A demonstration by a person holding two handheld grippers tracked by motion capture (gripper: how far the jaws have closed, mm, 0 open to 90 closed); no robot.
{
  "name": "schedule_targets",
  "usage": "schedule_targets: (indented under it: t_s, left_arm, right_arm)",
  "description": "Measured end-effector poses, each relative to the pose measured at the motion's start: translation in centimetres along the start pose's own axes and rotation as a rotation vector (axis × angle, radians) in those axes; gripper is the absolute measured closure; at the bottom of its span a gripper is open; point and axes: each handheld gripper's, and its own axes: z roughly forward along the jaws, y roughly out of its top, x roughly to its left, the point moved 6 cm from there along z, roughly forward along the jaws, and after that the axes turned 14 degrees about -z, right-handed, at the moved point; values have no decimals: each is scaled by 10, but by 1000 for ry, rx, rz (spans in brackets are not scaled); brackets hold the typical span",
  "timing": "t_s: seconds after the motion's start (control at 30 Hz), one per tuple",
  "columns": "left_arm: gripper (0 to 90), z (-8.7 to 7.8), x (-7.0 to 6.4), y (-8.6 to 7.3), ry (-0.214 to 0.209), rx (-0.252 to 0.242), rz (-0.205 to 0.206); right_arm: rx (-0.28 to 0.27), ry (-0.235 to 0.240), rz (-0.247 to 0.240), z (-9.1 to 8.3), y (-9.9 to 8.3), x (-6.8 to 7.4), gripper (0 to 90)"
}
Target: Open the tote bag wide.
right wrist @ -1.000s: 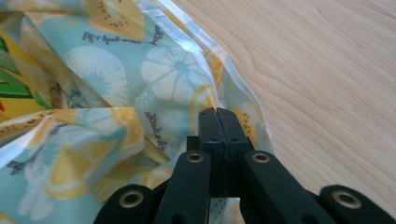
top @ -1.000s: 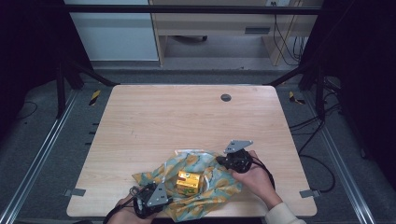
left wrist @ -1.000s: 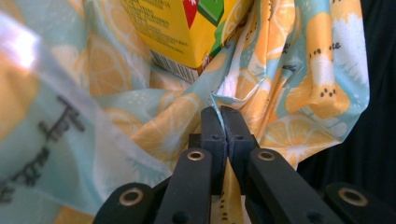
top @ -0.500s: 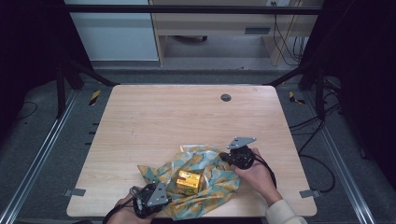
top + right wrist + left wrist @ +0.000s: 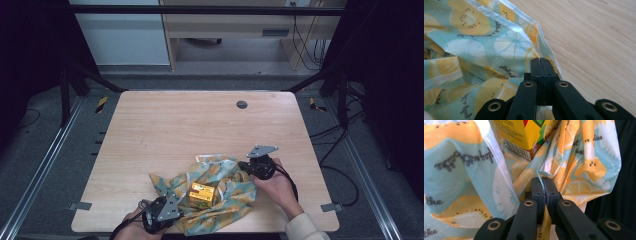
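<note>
Yellow cardboard juice carton [image 5: 524,137] cut off by top edge; label print too blurred to read.

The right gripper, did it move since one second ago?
Yes. The right gripper moved slightly right and farther up the table, toward the dark round hole.

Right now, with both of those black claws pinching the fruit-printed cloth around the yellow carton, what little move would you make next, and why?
Probably draw both pinched edges up and inward over the yellow drink carton. The left gripper and the right gripper are each shut on the lemon-printed turquoise wrapping cloth, on opposite sides, while the carton sits uncovered in the cloth's middle on the pale wooden table.
</note>
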Motion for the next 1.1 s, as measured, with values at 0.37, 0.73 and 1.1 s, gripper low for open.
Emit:
schedule_targets:
  t_s: [0.37,0.73,1.1]
  left_arm:
    - [882,0,-1,1,-5,-8,-3]
    - [760,-6,-3,6,-8,-84,-16]
    - [465,-20,-12,14,-8,-199,-34]
  right_arm:
    - [-11,-3,-7,-2,1,1,900]
    - [-52,-23,-21,-18,8,8,680]
    - [-126,-54,-52,-54,26,30,375]
